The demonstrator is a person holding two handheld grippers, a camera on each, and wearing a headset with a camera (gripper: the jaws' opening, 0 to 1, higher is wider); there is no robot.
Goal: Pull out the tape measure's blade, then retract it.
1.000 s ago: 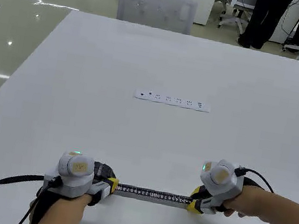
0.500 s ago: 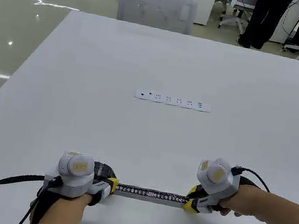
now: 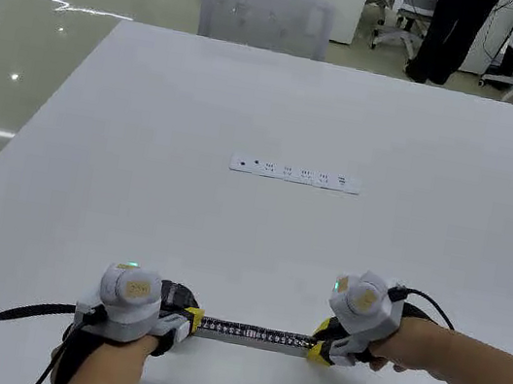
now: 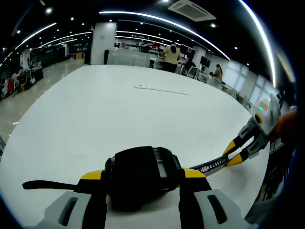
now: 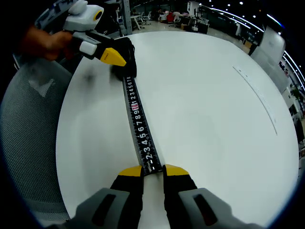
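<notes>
A black tape measure case (image 4: 143, 174) sits low on the white table, clamped between the yellow-tipped jaws of my left gripper (image 3: 184, 318). Its numbered blade (image 5: 139, 126) runs out flat along the table to my right gripper (image 5: 153, 170), whose jaws are shut on the blade's end. In the head view the blade (image 3: 253, 332) spans the gap between the left gripper and my right gripper (image 3: 317, 350) near the table's front edge. The case's black strap (image 3: 30, 309) trails out to the left.
A white power strip (image 3: 295, 173) lies flat in the middle of the white table (image 3: 252, 103). A grey chair (image 3: 266, 14) stands at the far edge, with office chairs and a standing person beyond. A cable (image 3: 456, 324) trails from the right gripper.
My right gripper has moved left toward the left gripper, still holding the blade end, and the exposed length of blade has grown shorter. The left gripper and case have stayed put.
</notes>
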